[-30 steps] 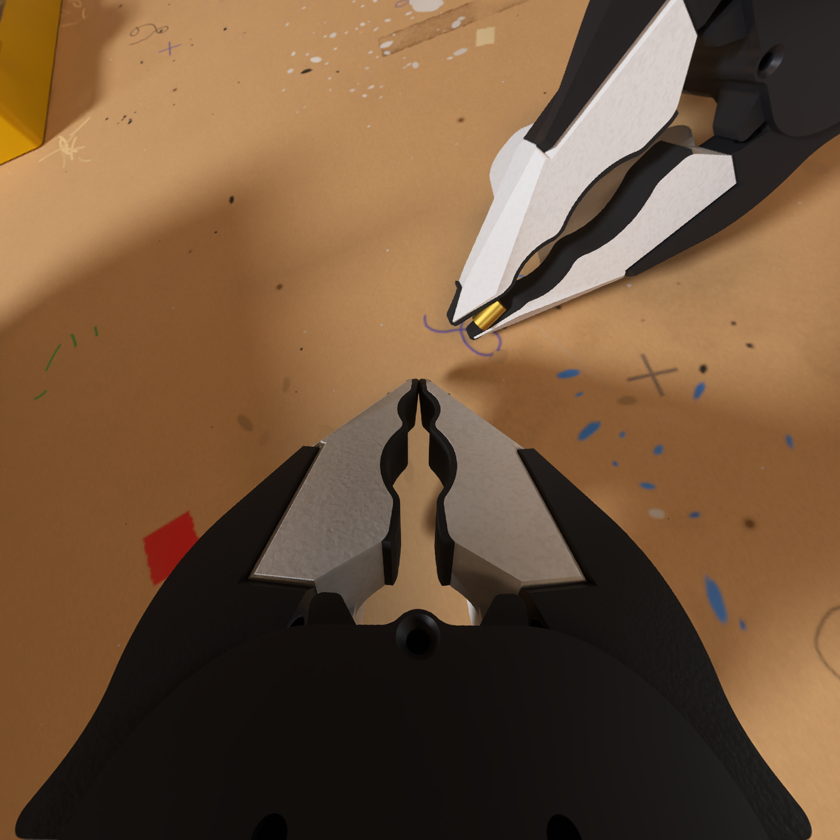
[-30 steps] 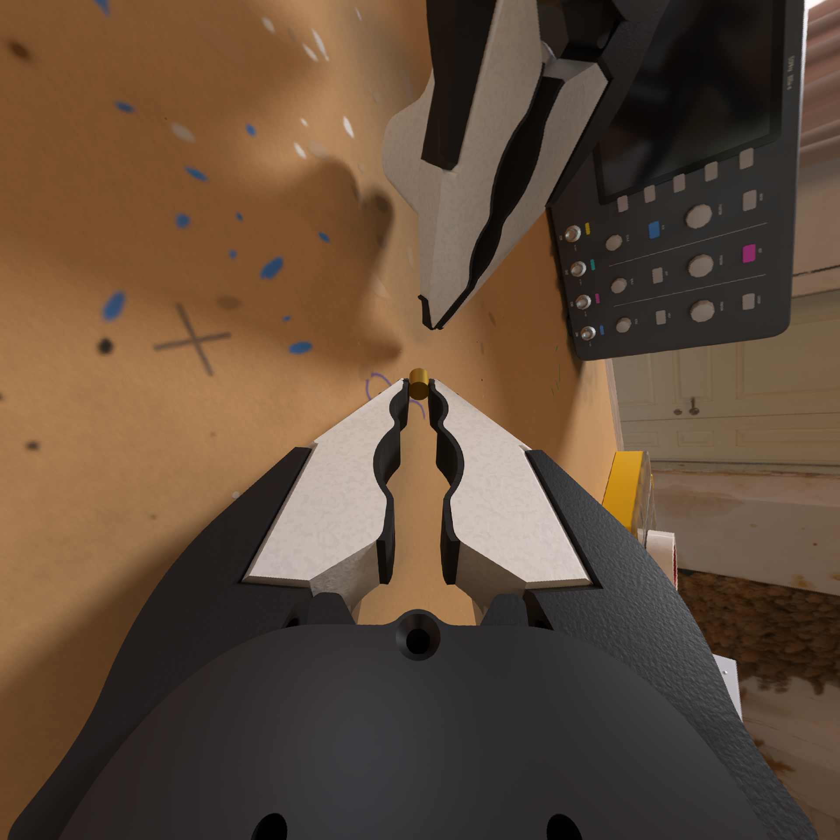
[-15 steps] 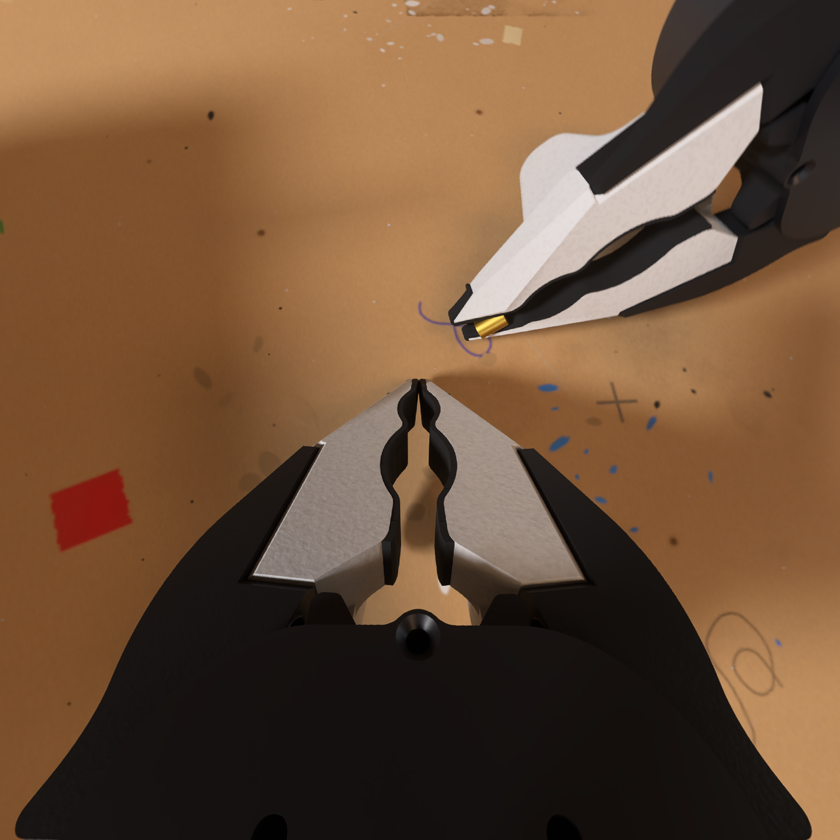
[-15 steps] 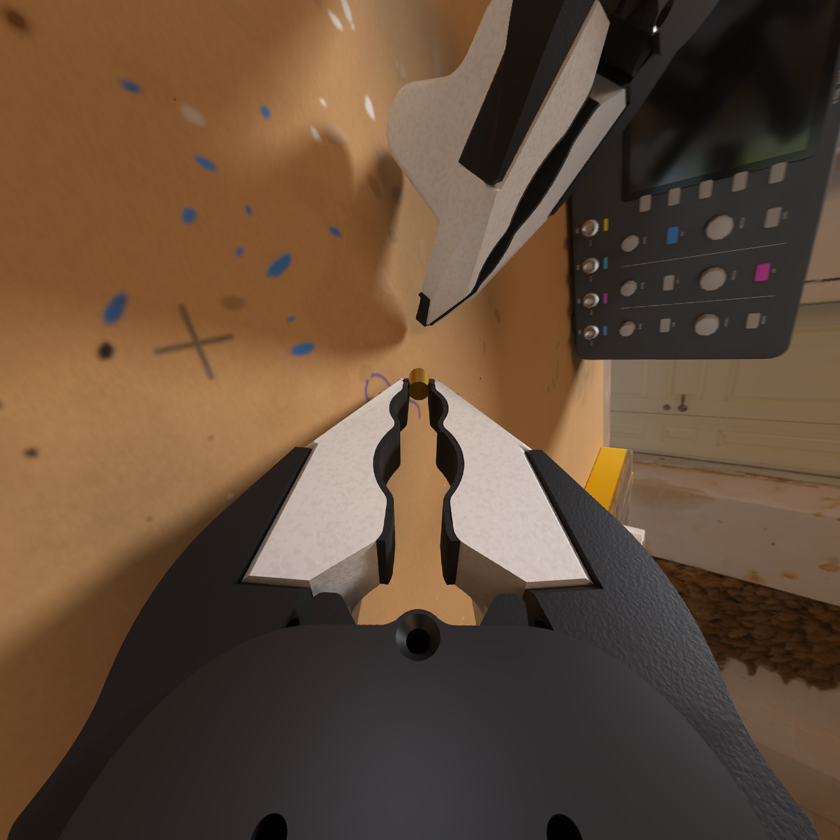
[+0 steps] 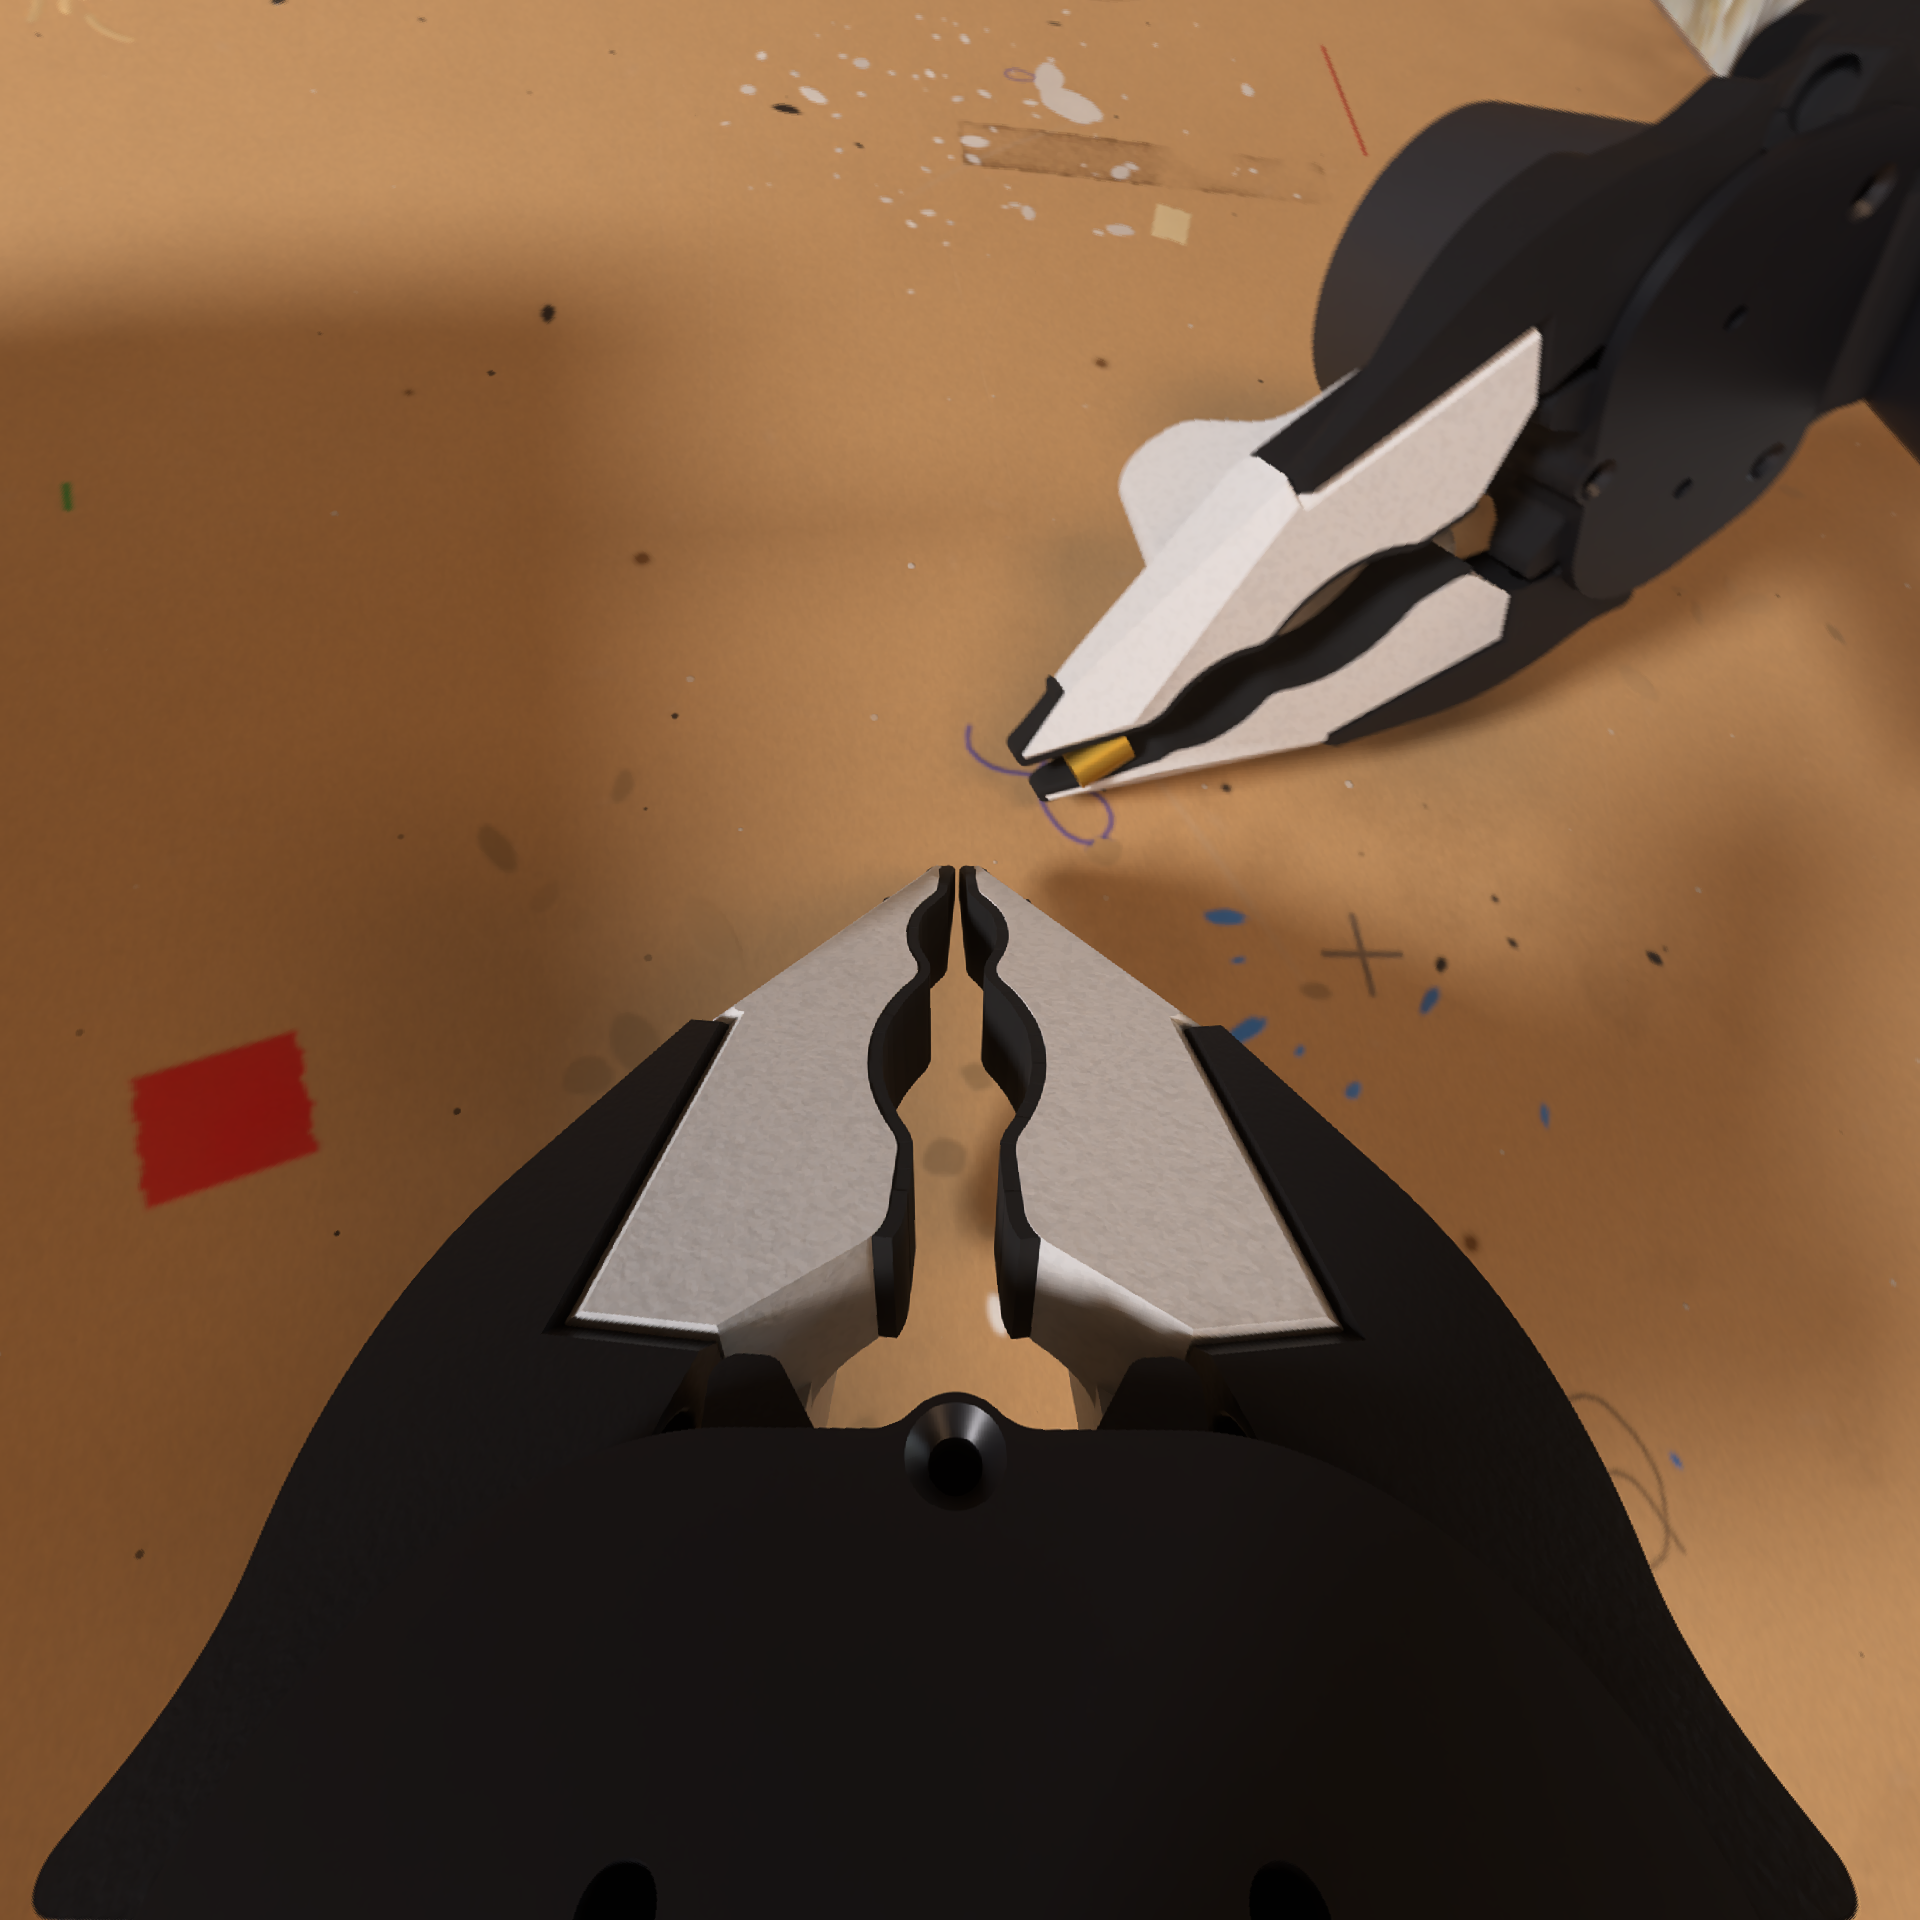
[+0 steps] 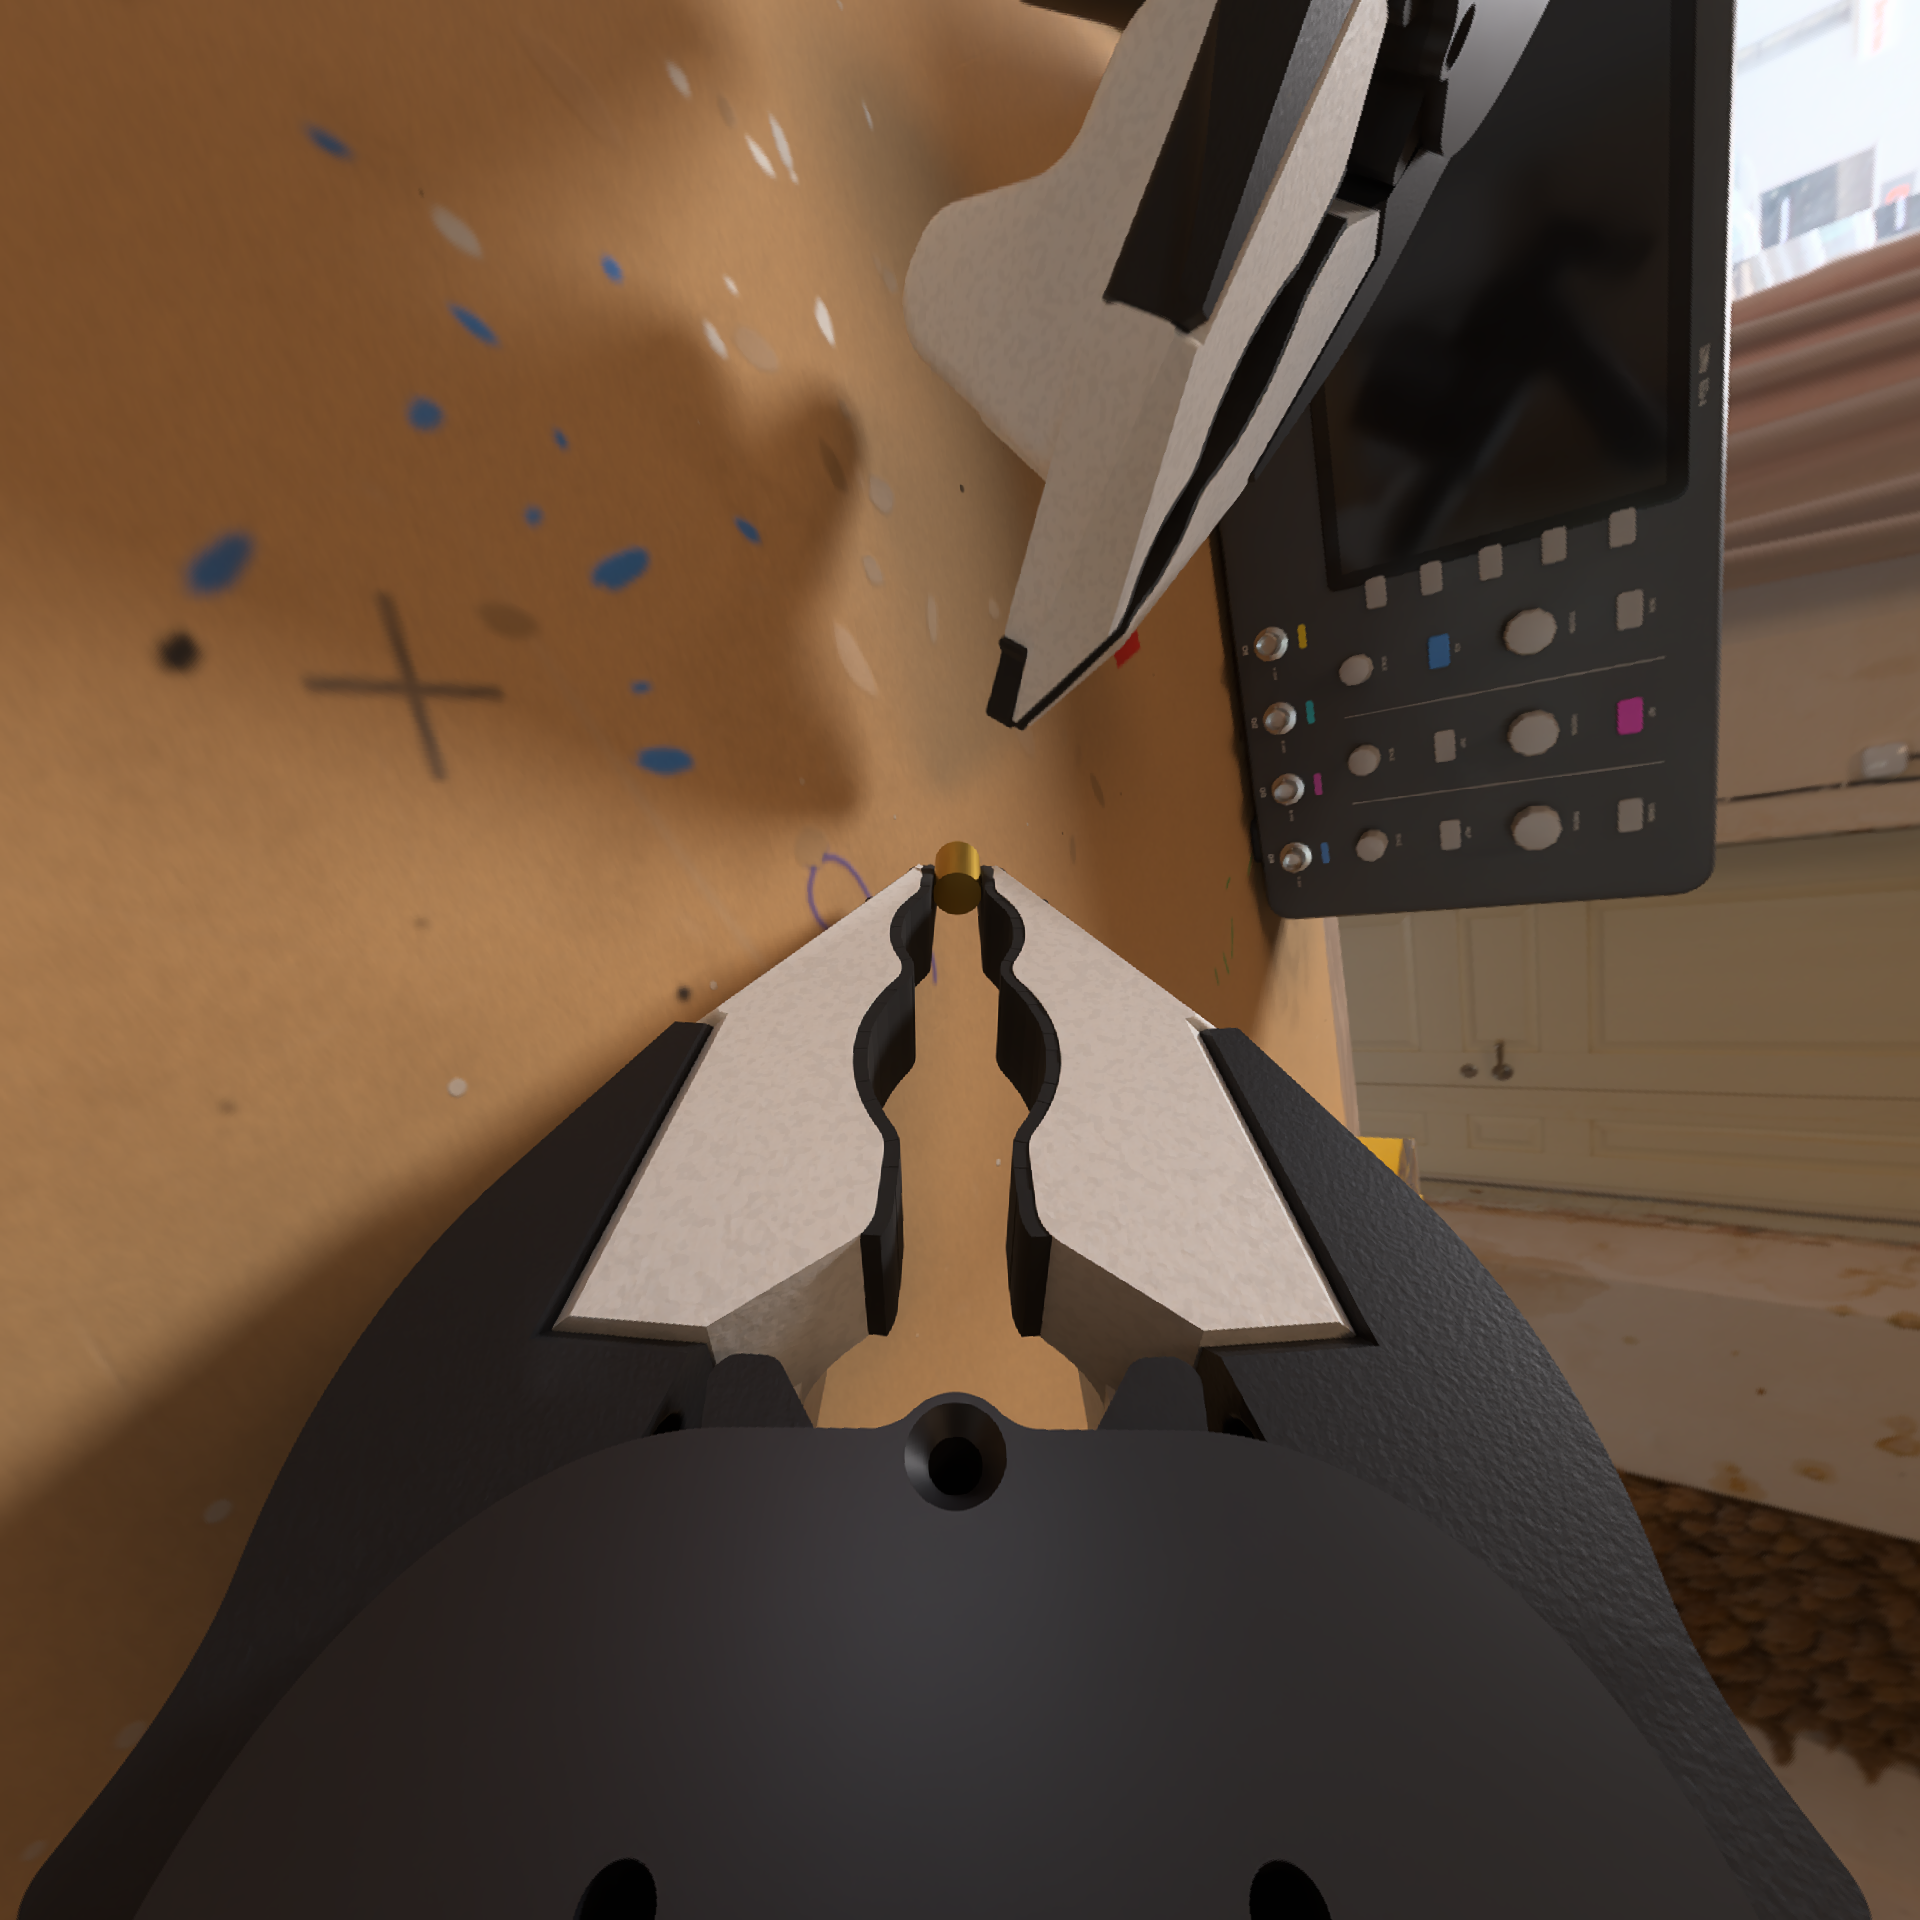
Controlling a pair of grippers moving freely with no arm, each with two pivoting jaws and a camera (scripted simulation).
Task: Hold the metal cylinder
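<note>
The metal cylinder (image 6: 956,878) is small and brass coloured. My right gripper (image 6: 956,883) is shut on it at the fingertips, low over the brown tabletop (image 6: 312,935). In the left wrist view the cylinder (image 5: 1099,762) shows between the right gripper's (image 5: 1042,762) tips, above a purple scribble. My left gripper (image 5: 956,878) is shut and empty, its tips a short way in front of the cylinder. It also shows in the right wrist view (image 6: 1006,686), above and beyond the cylinder.
A black control panel (image 6: 1507,623) with a dark screen, knobs and buttons lies at the table's far edge. A red tape square (image 5: 221,1117) is stuck at the left. A yellow box corner (image 6: 1387,1153) shows beyond the table edge. Paint flecks and a pencil cross (image 5: 1361,954) mark the surface.
My left gripper has drawn back and risen a little, so the right gripper and cylinder look farther off. The right gripper keeps its hold on the cylinder.
</note>
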